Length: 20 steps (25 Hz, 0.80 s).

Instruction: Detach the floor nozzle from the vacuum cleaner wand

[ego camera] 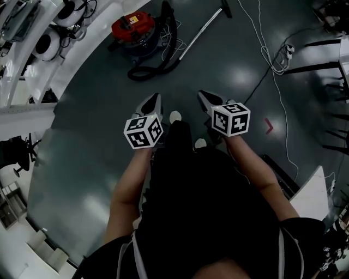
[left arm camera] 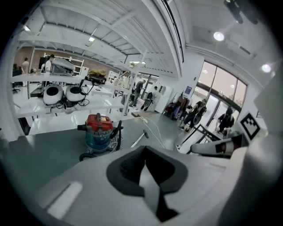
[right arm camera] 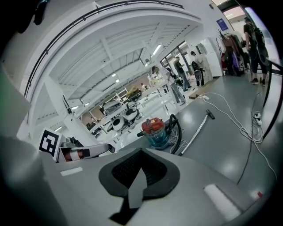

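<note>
The left tool [ego camera: 156, 98] has its jaws pressed fully together with nothing between them, and the right tool [ego camera: 203, 94] is the same: jaws together, empty. Both are held out in front of the person, side by side and apart from each other, tilted down toward the floor [ego camera: 82, 163], each with its marker cube toward the person's forearm. The tips of the person's shoes [ego camera: 175, 116] show between and just under the two tools.

Well ahead of the tools, the vacuum cleaner [ego camera: 132, 30], a canister with a red top and a blue body, stands on the floor. Its black hose [ego camera: 158, 61] loops round the near side of it. The metal wand [ego camera: 199, 35] lies flat on the floor to the right of the canister, running away from the person, and the floor nozzle [ego camera: 225, 8] is on its far end, attached. Neither tool touches any of these. White cables [ego camera: 267, 49] trail over the floor to the right of the wand.
</note>
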Tool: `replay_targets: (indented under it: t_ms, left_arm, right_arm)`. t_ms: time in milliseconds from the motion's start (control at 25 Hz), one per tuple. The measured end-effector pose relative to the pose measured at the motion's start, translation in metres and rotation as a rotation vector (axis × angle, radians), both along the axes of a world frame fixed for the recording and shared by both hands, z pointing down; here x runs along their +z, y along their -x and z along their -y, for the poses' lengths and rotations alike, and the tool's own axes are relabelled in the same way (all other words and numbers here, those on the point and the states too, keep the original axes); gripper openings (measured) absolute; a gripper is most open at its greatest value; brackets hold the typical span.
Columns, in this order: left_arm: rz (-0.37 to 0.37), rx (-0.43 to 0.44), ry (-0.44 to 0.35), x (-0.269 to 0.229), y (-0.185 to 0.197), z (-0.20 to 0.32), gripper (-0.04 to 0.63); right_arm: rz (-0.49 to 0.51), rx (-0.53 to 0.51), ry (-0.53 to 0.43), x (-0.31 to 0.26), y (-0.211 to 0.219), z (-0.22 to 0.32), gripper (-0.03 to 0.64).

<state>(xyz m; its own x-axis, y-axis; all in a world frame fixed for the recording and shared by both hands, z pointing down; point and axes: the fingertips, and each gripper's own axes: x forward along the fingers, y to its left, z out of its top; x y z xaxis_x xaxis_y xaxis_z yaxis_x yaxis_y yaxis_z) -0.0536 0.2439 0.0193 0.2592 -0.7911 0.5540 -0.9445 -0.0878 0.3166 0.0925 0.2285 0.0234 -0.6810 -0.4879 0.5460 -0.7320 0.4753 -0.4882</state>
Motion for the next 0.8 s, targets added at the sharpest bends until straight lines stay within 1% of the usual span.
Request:
replay_targets:
  t_ms: [200, 320, 400, 480, 560, 680, 800]
  left_arm:
    - [-0.005, 0.026, 0.021, 0.008, 0.034, 0.042, 0.009]
    - [-0.005, 0.049, 0.035, 0.015, 0.053, 0.062, 0.010]
    - [-0.018, 0.057, 0.047, 0.019, 0.065, 0.073, 0.009]
    - [-0.047, 0.056, 0.058, 0.025, 0.074, 0.087, 0.009]
    - [-0.065, 0.068, 0.064, 0.030, 0.074, 0.102, 0.009]
    - [-0.077, 0.111, 0.075, 0.038, 0.063, 0.118, 0.009]
    - [-0.076, 0.154, 0.089, 0.046, 0.055, 0.131, 0.009]
  right_arm:
    - [-0.016, 0.007, 0.021, 0.011, 0.035, 0.043, -0.005]
    - [-0.007, 0.034, 0.044, 0.016, 0.051, 0.064, -0.004]
    - [-0.002, 0.057, 0.057, 0.017, 0.061, 0.076, -0.004]
    - [-0.012, 0.069, 0.057, 0.019, 0.070, 0.090, -0.003]
    - [-0.024, 0.072, 0.056, 0.022, 0.074, 0.102, -0.005]
    - [-0.043, 0.064, 0.066, 0.026, 0.075, 0.113, -0.003]
    - [-0.057, 0.068, 0.083, 0.032, 0.071, 0.125, -0.005]
